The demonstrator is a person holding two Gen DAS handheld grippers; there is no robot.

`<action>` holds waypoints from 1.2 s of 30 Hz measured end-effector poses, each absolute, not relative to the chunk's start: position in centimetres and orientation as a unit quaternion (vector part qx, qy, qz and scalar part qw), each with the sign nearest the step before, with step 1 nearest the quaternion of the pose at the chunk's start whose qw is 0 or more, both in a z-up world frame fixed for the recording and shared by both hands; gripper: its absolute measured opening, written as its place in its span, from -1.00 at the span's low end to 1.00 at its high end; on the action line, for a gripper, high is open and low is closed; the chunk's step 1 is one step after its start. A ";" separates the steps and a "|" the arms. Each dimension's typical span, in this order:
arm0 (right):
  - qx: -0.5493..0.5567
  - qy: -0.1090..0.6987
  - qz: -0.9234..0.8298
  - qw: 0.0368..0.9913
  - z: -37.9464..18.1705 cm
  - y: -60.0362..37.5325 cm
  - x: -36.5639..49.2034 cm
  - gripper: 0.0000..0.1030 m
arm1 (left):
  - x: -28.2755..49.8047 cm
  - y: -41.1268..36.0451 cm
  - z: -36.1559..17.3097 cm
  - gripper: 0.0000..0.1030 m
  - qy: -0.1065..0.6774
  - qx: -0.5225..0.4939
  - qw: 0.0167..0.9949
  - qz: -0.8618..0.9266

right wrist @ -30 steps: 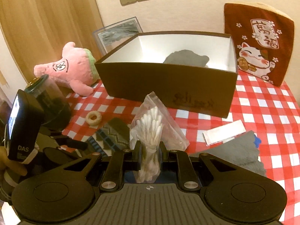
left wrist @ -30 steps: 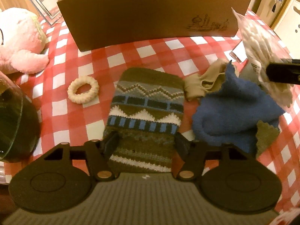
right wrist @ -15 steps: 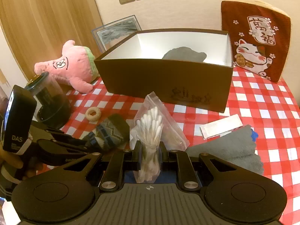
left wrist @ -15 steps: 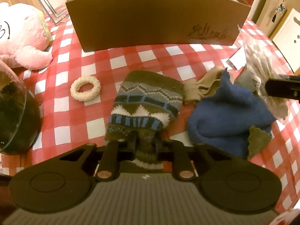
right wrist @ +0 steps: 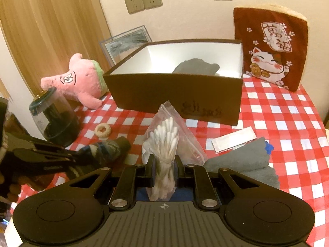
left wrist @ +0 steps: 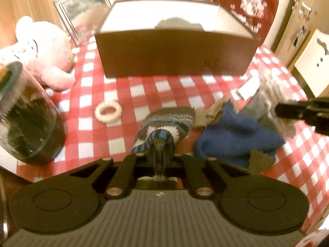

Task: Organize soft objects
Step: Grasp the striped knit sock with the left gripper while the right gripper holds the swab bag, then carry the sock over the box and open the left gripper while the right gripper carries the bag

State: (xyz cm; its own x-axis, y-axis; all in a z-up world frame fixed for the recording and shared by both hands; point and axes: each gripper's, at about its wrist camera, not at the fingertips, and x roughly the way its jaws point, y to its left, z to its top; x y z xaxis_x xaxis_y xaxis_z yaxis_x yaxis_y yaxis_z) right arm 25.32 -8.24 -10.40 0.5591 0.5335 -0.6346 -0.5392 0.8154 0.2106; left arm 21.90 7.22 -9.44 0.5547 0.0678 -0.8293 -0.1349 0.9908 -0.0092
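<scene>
Left gripper [left wrist: 159,160] clamped on striped knitted wool sock [left wrist: 164,123] | sock's far end drags tablecloth before brown cardboard box [left wrist: 174,55] | thin pinch may slip.

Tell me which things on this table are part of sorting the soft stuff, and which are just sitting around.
Part of the job:
knitted sock, pinched in the left gripper
bag of cotton swabs, held by the right gripper
brown box
blue cloth
grey cloth
pink plush

Lying about:
glass jar
framed picture
paper packet
</scene>
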 end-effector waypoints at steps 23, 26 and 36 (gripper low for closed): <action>0.000 0.267 0.327 0.906 -3.9 -8.8 30.4 -0.67 | 27.0 8.0 1.6 -0.90 0.331 -0.041 0.940 0.075; 0.004 0.258 0.329 0.908 -3.0 -8.5 32.0 -0.67 | 28.8 8.5 2.4 -0.90 0.320 -0.039 0.943 0.078; 0.013 0.246 0.339 0.908 -1.4 -6.3 38.5 -0.67 | 36.0 10.1 2.8 -0.90 0.323 -0.035 0.941 0.090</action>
State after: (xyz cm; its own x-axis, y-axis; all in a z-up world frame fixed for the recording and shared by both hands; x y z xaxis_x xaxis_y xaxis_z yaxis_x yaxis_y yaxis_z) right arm 38.47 -6.33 -1.45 0.6491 0.6217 -0.4384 -0.6087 0.7701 0.1909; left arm 35.96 10.08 2.80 0.7747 0.1465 -0.6152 -0.1923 0.9813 -0.0085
